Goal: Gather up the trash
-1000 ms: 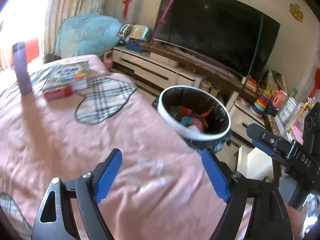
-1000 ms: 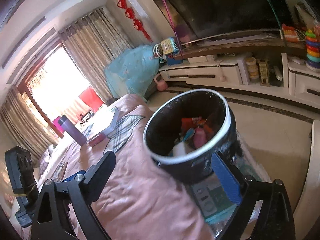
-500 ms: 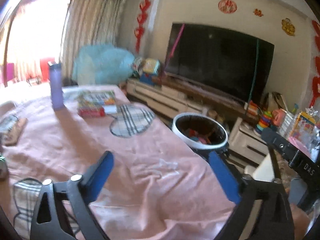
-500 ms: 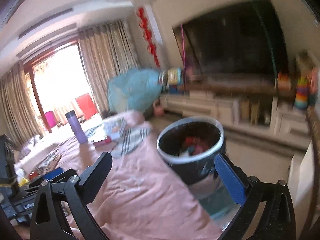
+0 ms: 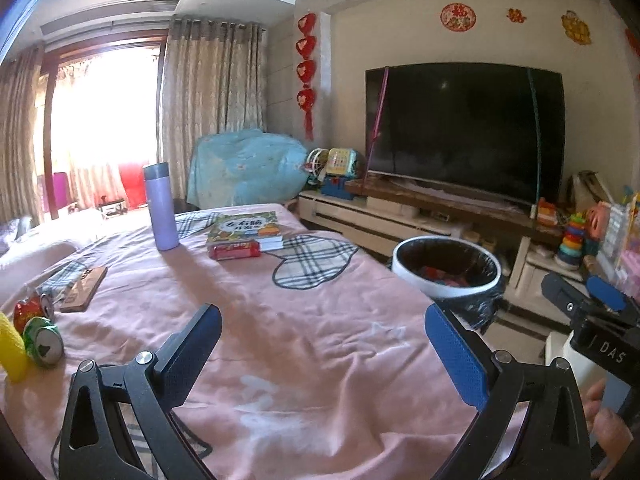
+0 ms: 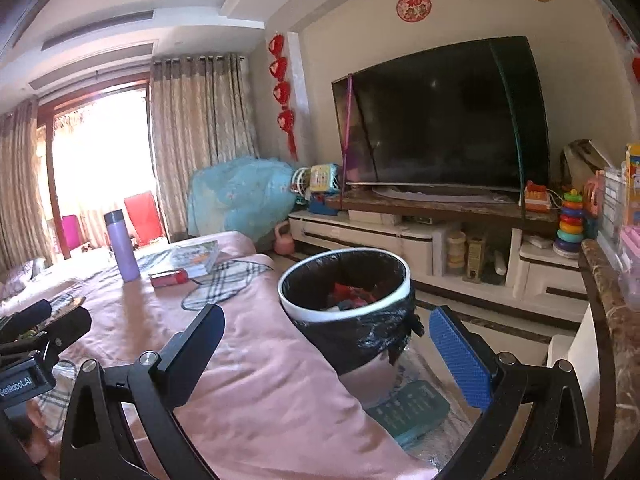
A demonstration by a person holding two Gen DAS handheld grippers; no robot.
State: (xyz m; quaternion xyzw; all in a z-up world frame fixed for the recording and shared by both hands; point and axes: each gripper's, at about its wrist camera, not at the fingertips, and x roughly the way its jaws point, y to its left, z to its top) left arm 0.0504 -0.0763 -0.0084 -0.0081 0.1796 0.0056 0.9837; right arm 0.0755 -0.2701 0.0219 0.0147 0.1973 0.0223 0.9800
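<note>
A white-rimmed trash bin (image 5: 446,270) lined with a black bag stands at the pink-covered table's right edge, with colourful litter inside; it also shows in the right wrist view (image 6: 348,300). A crushed green can (image 5: 44,342), a red can (image 5: 30,308) and a yellow object (image 5: 10,348) lie at the table's left edge. My left gripper (image 5: 322,354) is open and empty above the pink cloth. My right gripper (image 6: 324,354) is open and empty, just before the bin.
A purple flask (image 5: 160,206), a book (image 5: 246,230) with a red box (image 5: 234,250) and a wooden block (image 5: 84,288) sit on the table. A TV (image 5: 464,132) on a low cabinet stands behind. A teal box (image 6: 408,408) lies on the floor.
Both grippers have pulled back and tilted up from the bin, so more of the table and room shows. The cans at the left edge have come into the left wrist view.
</note>
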